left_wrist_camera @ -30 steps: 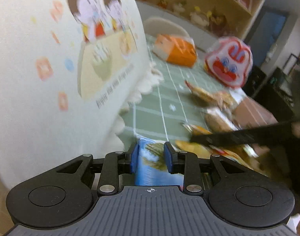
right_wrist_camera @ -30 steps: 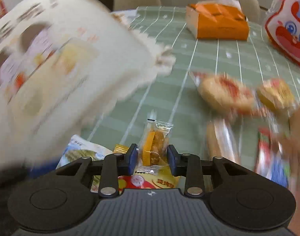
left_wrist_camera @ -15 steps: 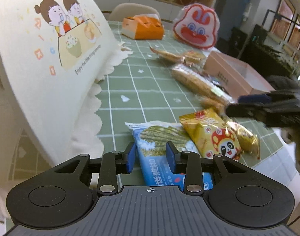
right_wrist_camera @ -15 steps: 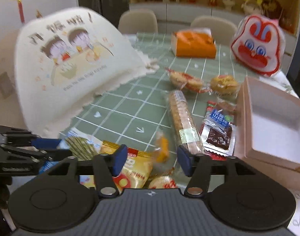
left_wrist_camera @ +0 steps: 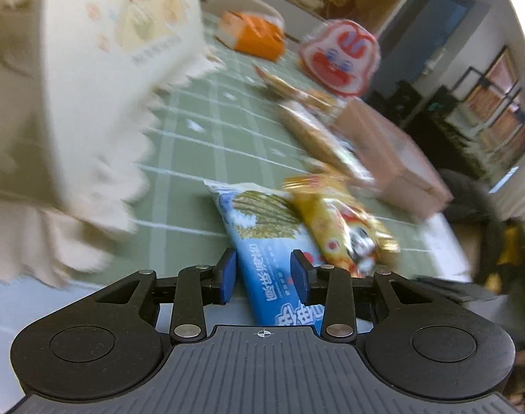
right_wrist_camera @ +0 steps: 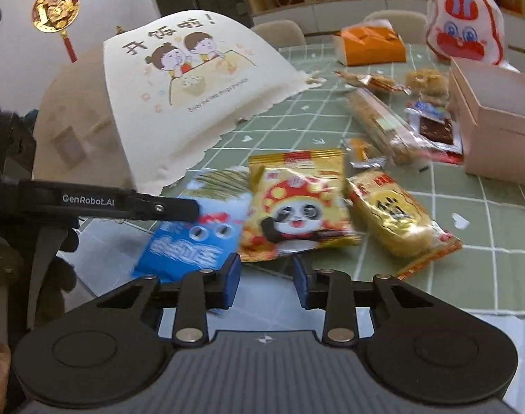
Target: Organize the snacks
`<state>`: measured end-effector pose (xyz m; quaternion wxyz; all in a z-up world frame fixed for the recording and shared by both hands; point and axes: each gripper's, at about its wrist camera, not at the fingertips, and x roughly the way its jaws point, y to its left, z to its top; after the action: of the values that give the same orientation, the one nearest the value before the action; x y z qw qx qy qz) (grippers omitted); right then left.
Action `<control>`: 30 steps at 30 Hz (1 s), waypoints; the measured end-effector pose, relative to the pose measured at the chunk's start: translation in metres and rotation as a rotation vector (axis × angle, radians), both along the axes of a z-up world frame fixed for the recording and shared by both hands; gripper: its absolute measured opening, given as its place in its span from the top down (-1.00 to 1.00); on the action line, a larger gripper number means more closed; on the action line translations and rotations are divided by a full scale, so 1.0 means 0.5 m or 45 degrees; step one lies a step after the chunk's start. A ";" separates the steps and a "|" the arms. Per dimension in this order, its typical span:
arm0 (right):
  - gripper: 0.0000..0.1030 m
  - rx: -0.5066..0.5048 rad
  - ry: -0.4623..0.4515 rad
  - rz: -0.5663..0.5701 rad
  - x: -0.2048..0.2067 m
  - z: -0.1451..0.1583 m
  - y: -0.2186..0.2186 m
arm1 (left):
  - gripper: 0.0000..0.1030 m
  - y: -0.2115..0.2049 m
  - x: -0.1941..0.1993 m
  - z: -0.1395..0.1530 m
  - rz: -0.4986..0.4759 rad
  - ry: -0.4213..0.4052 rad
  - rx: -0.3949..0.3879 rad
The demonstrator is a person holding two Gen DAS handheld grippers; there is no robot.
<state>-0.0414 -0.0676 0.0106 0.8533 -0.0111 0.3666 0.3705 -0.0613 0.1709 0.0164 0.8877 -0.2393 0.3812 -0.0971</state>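
Just beside the pink box, snack packets lie loose. The left gripper straddles the blue packet, jaws having just widened, pads apart from it. The right gripper, at its narrowest, grips nothing; next comes closing on a packet and carrying it boxward.

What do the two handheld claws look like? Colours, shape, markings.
Both match. The left claw and the right claw each have blue pads on black linkage arms with silver pivot screws, two round black discs and a ribbed dark-grey body with a small crosshair mark at its front edge. Seen side-on from the right wrist, the left one's black finger carries white "GenRobot.AI" lettering. No cables visible.
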 end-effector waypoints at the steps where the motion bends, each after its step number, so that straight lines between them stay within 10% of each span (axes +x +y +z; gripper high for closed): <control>1: 0.37 0.005 -0.003 0.001 -0.002 0.000 0.000 | 0.25 -0.013 -0.002 0.011 -0.015 -0.027 -0.009; 5: 0.37 0.062 -0.021 0.006 -0.011 0.012 -0.030 | 0.27 -0.067 -0.002 0.042 -0.075 -0.126 0.078; 13: 0.36 0.129 -0.043 -0.059 -0.020 0.009 -0.094 | 0.50 -0.121 0.036 -0.025 -0.167 -0.031 -0.118; 18: 0.33 0.099 -0.121 -0.114 -0.041 0.017 -0.132 | 0.63 -0.134 0.028 -0.026 -0.149 -0.033 -0.010; 22: -0.44 0.092 -0.175 -0.226 -0.052 0.023 -0.183 | 0.63 -0.128 0.022 -0.026 -0.171 -0.050 -0.060; 27: -0.39 0.140 0.001 -0.183 -0.045 -0.005 -0.192 | 0.49 -0.127 0.023 -0.058 -0.193 -0.028 -0.234; 30: -0.28 0.031 -0.111 -0.155 -0.080 -0.013 -0.149 | 0.38 -0.117 0.010 -0.069 -0.180 -0.052 -0.284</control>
<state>-0.0816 -0.1419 0.0040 0.8895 0.0052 0.3246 0.3216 -0.0564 0.1125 -0.0182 0.8540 -0.3072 0.3658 -0.2060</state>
